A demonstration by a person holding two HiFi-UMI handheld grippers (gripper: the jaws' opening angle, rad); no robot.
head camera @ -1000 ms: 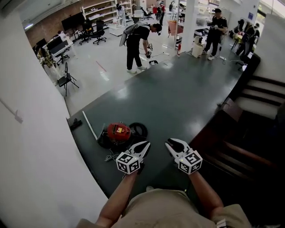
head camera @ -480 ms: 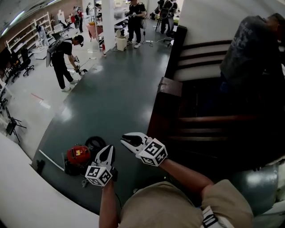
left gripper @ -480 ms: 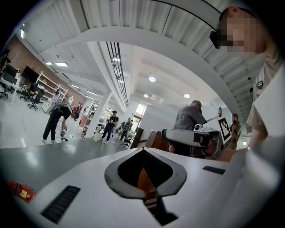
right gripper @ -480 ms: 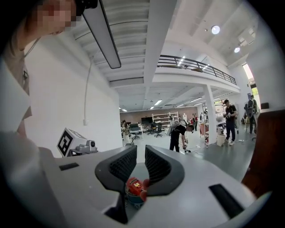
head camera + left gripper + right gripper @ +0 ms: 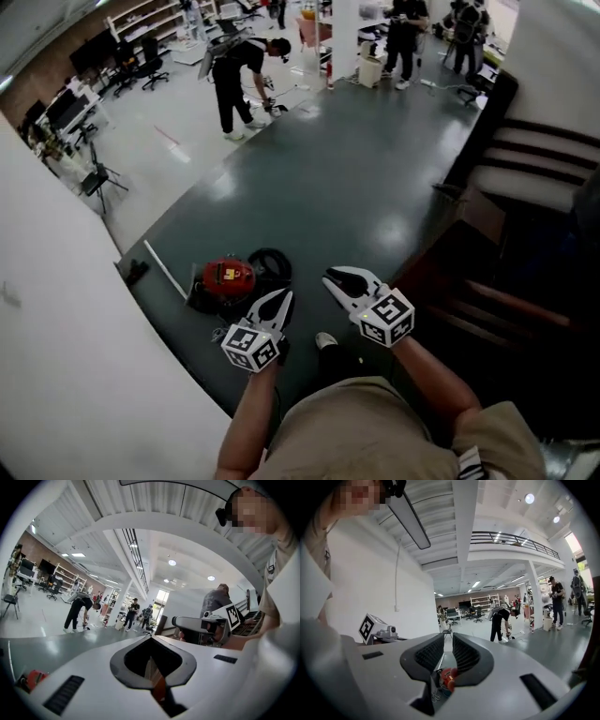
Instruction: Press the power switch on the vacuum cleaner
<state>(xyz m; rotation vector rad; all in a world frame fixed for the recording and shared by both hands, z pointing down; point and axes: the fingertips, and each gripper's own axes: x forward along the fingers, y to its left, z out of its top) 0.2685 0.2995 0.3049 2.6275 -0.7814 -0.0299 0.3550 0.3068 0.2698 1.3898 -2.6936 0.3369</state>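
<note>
1. On the dark green floor point(image 5: 375, 187) by the white wall point(image 5: 75, 356) sits the red round vacuum cleaner point(image 5: 228, 278), untouched.
2. Left hand-held gripper point(image 5: 281, 298): jaws together, empty.
3. Right hand-held gripper point(image 5: 334, 279): jaws apart, empty.

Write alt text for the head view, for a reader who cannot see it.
Seen from above, the left gripper and right gripper, white and hand-held, hang over a dark green floor. Neither touches the red canister vacuum cleaner, which sits just beyond them beside a white wall. Farther off, a person in black bends over in a bright hall.
</note>
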